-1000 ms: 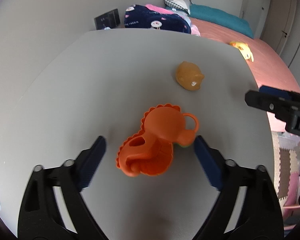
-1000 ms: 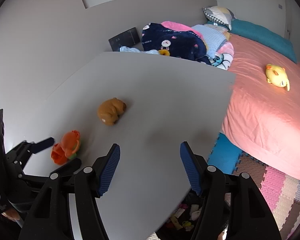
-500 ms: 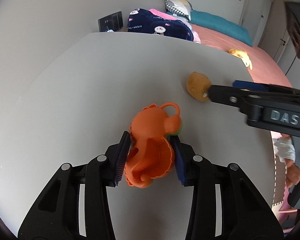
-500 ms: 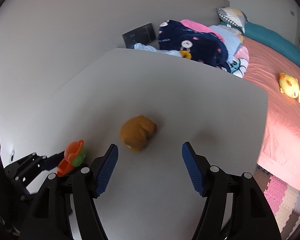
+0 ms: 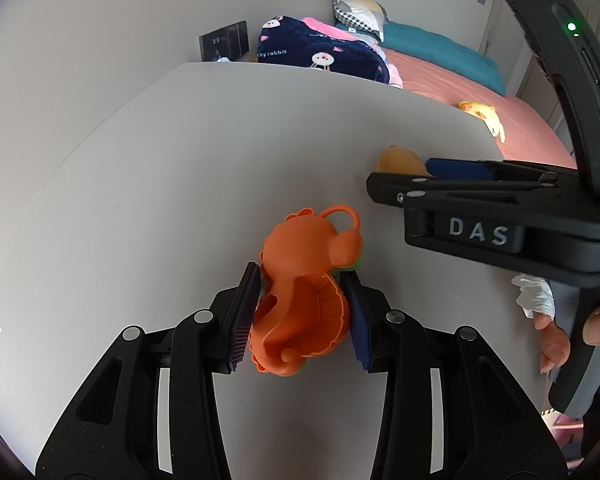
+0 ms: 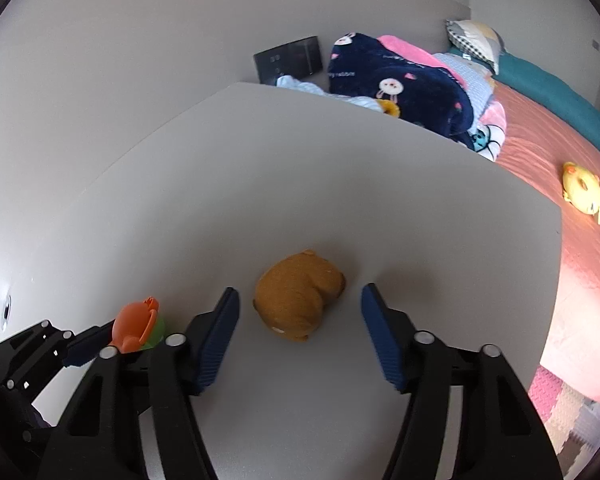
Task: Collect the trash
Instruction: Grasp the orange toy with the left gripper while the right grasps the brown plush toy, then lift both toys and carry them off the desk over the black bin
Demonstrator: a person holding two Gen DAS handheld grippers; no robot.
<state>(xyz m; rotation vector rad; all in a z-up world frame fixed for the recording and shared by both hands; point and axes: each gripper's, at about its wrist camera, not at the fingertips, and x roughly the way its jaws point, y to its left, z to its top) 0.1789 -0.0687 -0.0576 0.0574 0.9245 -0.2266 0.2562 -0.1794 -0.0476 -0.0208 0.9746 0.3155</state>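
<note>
Bedroom scene, two wrist views over a pale grey table (image 5: 172, 184). Left wrist view: an orange toy (image 5: 306, 292), seahorse-shaped with a ring at its top, sits at the centre of the frame. The left gripper (image 5: 303, 314) is clamped on it, one blue pad pressing its flank at 9 o'clock and the other at 3 o'clock. A green part shows at the toy's edge toward 2 o'clock. Right wrist view: a brown plush (image 6: 298, 294) lies on the table at the centre of the frame. The right gripper (image 6: 298, 334) straddles it with jaws apart; the left pad (image 6: 216, 338) stands at the plush's 8 o'clock and the right pad at its 4 o'clock, each with bare table between pad and plush. These jaws have just been closing, with the plush between them but untouched. In the left view the right gripper enters from 3 o'clock, its black body marked "DAS", with fingers of a hand (image 5: 576, 336) on its handle at 4 o'clock. In the right view the orange toy appears at 8 o'clock, in the left gripper. Beyond the table, toward 1 o'clock, a bed (image 6: 540, 136) with a pink cover carries a navy blanket (image 6: 400, 84), a teal pillow (image 6: 556, 92) and a yellow toy (image 6: 582, 192). A dark wall panel (image 6: 288, 58) sits at 12 o'clock.
</note>
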